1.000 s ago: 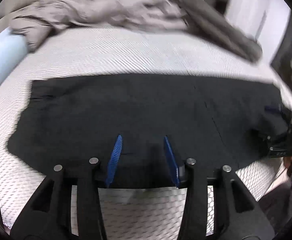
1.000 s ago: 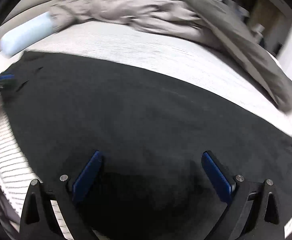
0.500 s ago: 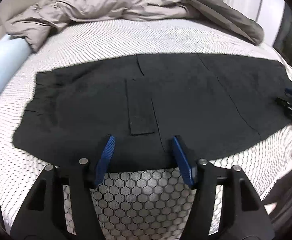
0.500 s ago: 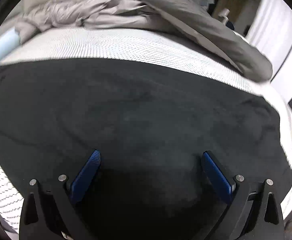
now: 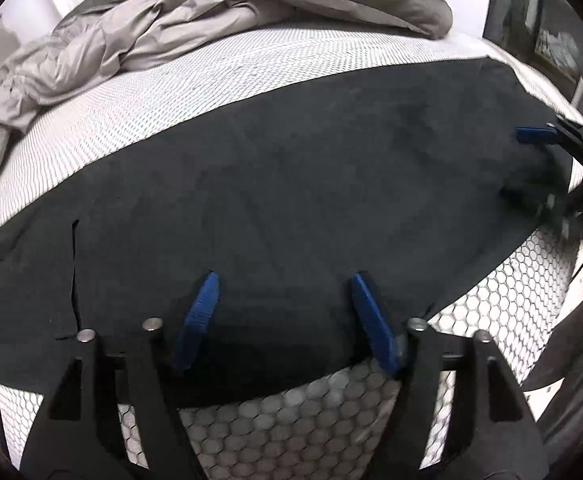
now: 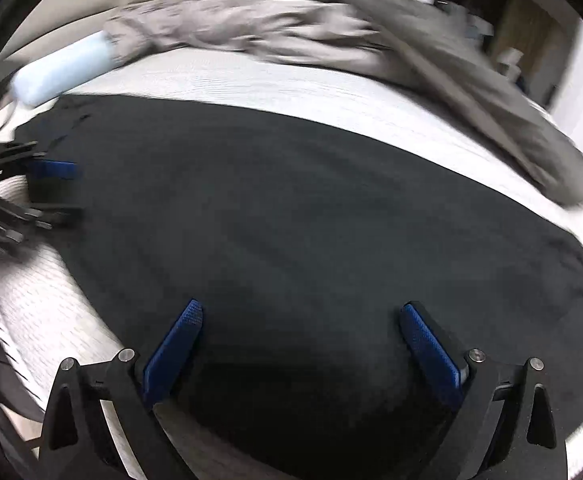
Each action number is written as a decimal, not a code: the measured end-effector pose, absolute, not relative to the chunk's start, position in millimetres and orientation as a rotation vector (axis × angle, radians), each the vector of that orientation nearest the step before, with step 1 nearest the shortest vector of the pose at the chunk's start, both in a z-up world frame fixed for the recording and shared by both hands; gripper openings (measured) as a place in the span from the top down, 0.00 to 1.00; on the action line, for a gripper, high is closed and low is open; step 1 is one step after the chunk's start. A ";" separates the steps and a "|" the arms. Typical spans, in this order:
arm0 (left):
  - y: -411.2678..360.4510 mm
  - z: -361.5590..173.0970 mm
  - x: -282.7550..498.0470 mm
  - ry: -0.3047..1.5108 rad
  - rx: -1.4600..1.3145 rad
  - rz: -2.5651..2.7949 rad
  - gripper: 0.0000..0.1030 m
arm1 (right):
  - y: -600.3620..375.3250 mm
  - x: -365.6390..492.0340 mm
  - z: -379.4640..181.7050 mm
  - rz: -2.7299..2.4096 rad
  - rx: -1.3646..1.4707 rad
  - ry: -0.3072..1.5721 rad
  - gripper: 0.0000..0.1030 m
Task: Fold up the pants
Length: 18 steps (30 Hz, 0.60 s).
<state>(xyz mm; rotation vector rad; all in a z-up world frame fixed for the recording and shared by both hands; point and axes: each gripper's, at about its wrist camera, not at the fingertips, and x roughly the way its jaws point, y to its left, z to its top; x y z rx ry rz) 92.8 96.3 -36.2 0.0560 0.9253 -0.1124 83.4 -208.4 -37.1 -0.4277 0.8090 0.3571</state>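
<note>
pillow: pale blue roll (image 6: 63, 68), far left of bed, apart from pants
left gripper (image 5: 287, 304): jaws parted and just been opening; nothing pinched, blue pads over pants' near edge
pants (image 5: 291, 200): black, spread flat across the bed, long side running left-right
mattress (image 5: 299, 432): white honeycomb cover, bare strip in front of pants
right gripper (image 6: 299, 332): jaws wide apart, nothing held, over the pants
duvet (image 6: 331, 28): grey, bunched at far side, blurred

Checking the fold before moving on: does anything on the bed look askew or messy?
The black pants lie flat and smooth. Only the grey duvet, bunched behind them on the mattress, looks untidy.
</note>
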 end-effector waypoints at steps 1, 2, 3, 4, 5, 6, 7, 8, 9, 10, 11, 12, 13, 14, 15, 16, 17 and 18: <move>98.6 -36.8 90.6 0.925 0.036 -0.118 0.31 | -222.3 90.1 -36.2 0.312 -0.410 0.815 0.03; 102.5 -37.2 89.8 0.924 0.017 -0.118 0.30 | -249.7 93.7 -34.3 0.264 -0.370 0.827 0.02; 103.2 -37.6 90.0 0.925 0.014 -0.119 0.30 | -286.7 100.1 -31.9 0.192 -0.311 0.841 0.02; 106.3 -38.4 90.8 0.927 0.015 -0.118 0.30 | -312.0 105.0 -30.8 0.109 -0.294 0.839 0.02; 104.2 -37.9 87.3 0.931 0.017 -0.108 0.29 | -340.3 110.9 -30.2 -0.005 -0.293 0.834 0.02; 102.3 -37.4 90.3 0.938 0.025 -0.094 0.28 | -367.0 117.8 -30.0 -0.094 -0.276 0.833 0.02; 99.9 -36.8 93.1 0.940 0.028 -0.086 0.28 | -391.1 123.2 -29.2 -0.138 -0.224 0.844 0.02; 95.8 -33.2 89.1 0.940 0.030 -0.075 0.28 | -408.0 125.4 -28.6 -0.151 -0.167 0.852 0.02; 94.0 -30.7 94.8 0.938 0.029 -0.066 0.28 | -433.5 127.7 -26.9 -0.149 -0.054 0.859 0.02; 86.9 -26.3 97.3 0.930 0.023 -0.056 0.28 | -445.9 127.3 -24.0 -0.125 0.022 0.855 0.03; 81.7 -21.8 101.0 0.917 0.013 -0.051 0.28 | -455.4 124.0 -19.4 -0.101 0.092 0.840 0.04; 75.2 -16.7 104.5 0.902 0.003 -0.051 0.28 | -466.1 114.4 -10.7 -0.074 0.187 0.806 0.04; 68.5 -12.1 109.0 0.884 -0.012 -0.056 0.28 | -469.3 106.2 -4.5 -0.055 0.242 0.787 0.04; 59.2 -7.6 114.1 0.870 -0.026 -0.069 0.28 | -477.2 97.0 0.3 -0.031 0.305 0.763 0.04; 48.0 -4.7 118.9 0.861 -0.039 -0.084 0.28 | -485.5 86.7 3.5 -0.007 0.373 0.741 0.04; 37.0 -2.9 124.4 0.855 -0.046 -0.102 0.28 | -496.0 77.6 4.3 0.007 0.441 0.732 0.04; 25.2 -2.9 128.8 0.855 -0.047 -0.125 0.27 | -505.1 75.4 6.2 0.016 0.491 0.734 0.04; 16.3 -3.1 132.3 0.859 -0.042 -0.143 0.24 | -515.5 71.1 1.4 0.028 0.555 0.745 0.04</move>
